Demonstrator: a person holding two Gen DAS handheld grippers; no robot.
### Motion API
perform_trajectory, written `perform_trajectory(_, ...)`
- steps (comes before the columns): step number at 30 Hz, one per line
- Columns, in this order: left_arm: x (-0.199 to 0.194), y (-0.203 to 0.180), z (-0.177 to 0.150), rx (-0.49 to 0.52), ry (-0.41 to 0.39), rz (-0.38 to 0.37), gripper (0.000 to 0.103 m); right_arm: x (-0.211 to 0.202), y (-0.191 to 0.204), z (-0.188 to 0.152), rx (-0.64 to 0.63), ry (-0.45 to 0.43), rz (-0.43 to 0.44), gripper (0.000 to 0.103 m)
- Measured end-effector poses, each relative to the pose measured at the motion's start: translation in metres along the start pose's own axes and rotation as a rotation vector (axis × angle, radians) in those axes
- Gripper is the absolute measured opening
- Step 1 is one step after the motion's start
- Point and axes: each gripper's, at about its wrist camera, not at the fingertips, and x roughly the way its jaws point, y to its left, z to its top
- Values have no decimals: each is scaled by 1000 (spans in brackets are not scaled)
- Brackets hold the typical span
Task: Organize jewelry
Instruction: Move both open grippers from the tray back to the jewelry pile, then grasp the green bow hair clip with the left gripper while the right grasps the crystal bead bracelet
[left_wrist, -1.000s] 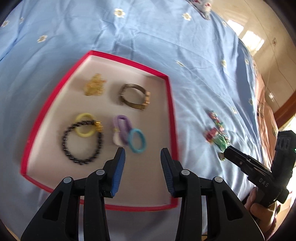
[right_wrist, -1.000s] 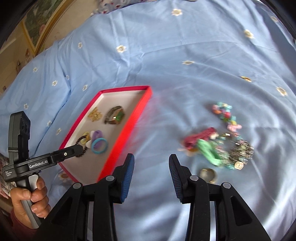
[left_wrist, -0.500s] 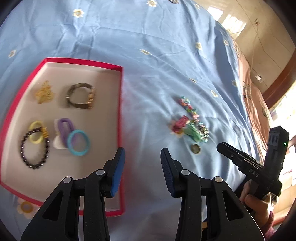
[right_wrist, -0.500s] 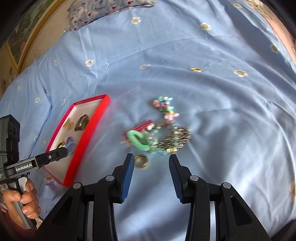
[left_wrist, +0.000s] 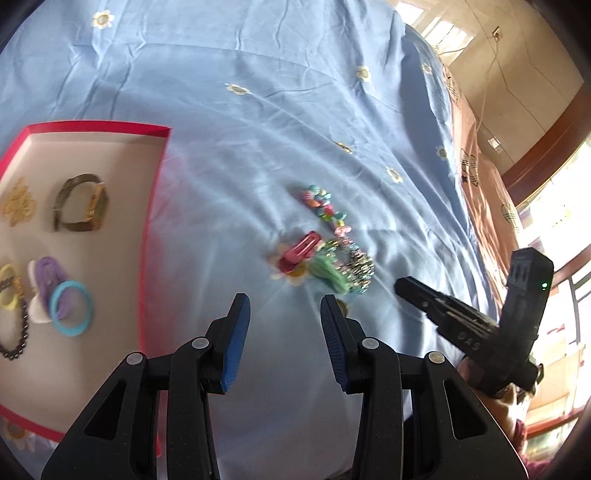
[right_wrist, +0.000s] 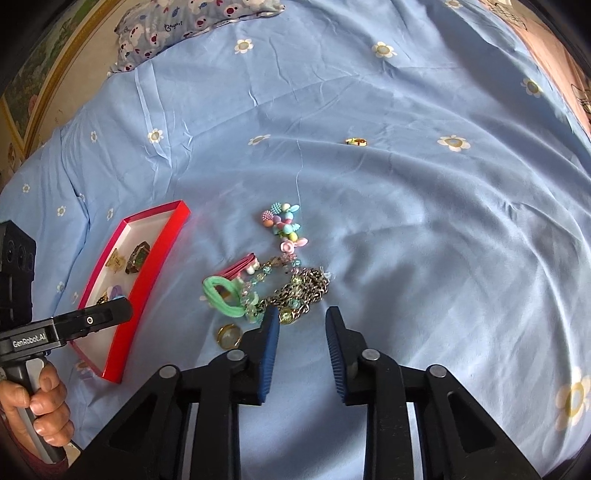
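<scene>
A blue bed sheet (right_wrist: 388, 206), soft, creased and printed with small white daisies, is spread over the bed. On it, at the left, lies a shallow rectangular red tray (left_wrist: 149, 236) with a pale matte floor. In the tray are seen a gold filigree piece (left_wrist: 17, 201), a bronze metal watch (left_wrist: 83, 203), a turquoise hair ring (left_wrist: 70, 308), a purple hair tie (left_wrist: 50, 275), a yellow ring (left_wrist: 7, 286) and a string of dark round beads (left_wrist: 14, 339).

The loose jewelry lies on the sheet right of the tray: a pastel bead bracelet (right_wrist: 284, 225) stretched near-to-far, a pink metallic hair clip (left_wrist: 299, 251) with its long axis slanting up to the right, a fuzzy green hair tie (right_wrist: 221, 295), a silver link chain (right_wrist: 306, 288) heaped nearest, and a small round gold ring (right_wrist: 229, 335) lying flat. A gold item (right_wrist: 355, 141) lies well apart, farther away.

The left gripper (left_wrist: 282, 334) is held partly open above bare sheet, empty. The right gripper (right_wrist: 301, 343) is closing, narrow, with nothing gripped; the chain's near end lies just beyond its tips.
</scene>
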Motion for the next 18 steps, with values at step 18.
perform_trajectory(18, 66, -22, 22, 9, 113, -88, 32, 24, -5, 25, -17, 26, 17, 23)
